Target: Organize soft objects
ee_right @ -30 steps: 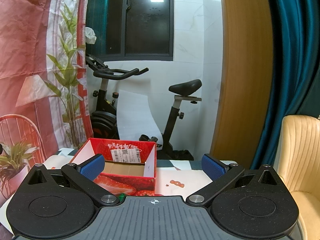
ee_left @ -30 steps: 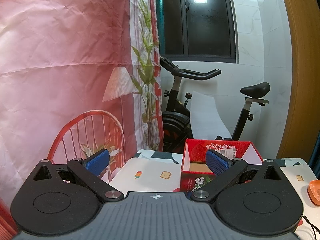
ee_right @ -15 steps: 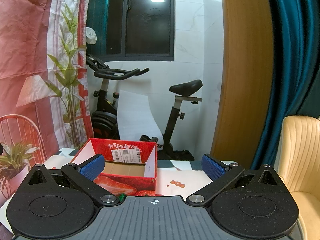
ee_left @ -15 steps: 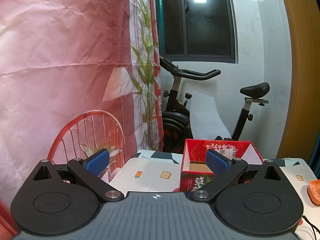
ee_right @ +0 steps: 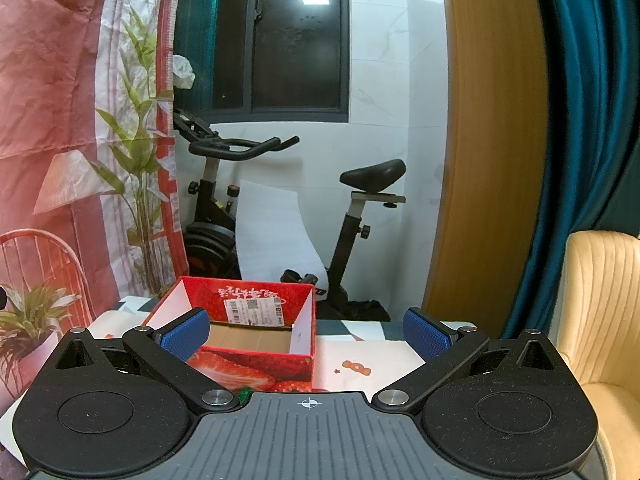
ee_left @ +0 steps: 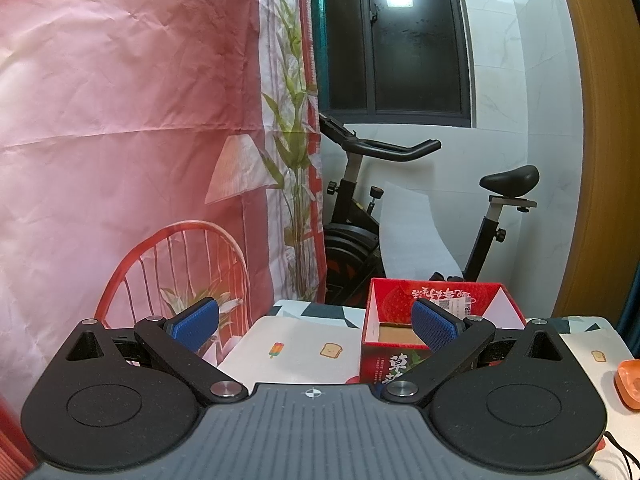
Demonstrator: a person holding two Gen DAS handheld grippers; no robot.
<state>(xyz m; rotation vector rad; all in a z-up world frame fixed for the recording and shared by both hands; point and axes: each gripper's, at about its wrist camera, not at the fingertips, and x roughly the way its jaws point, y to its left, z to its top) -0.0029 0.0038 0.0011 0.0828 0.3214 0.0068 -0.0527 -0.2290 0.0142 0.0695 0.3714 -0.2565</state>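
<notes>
My left gripper (ee_left: 314,324) had its blue pads (ee_left: 196,322) wide apart, with nothing between them. My right gripper (ee_right: 306,334) was the same, the pads (ee_right: 424,338) apart and empty. Both were held above the near part of the table (ee_left: 296,360), which had a white cloth with small pictures of toast and ice pop.

Just behind the fingers stood the box (ee_right: 248,364), open at the top. It was red with strawberry pictures outside, white on the inner side walls, brown cardboard at the bottom, and a white label on the back wall. I saw nothing inside it. From the left view it stood to the right of centre; from the right view, to the left.

At the right edge of the left view was an orange thing (ee_left: 628,384), only partly visible.

Farther back stood an exercise bike (ee_right: 224,216) before a white wall.
</notes>
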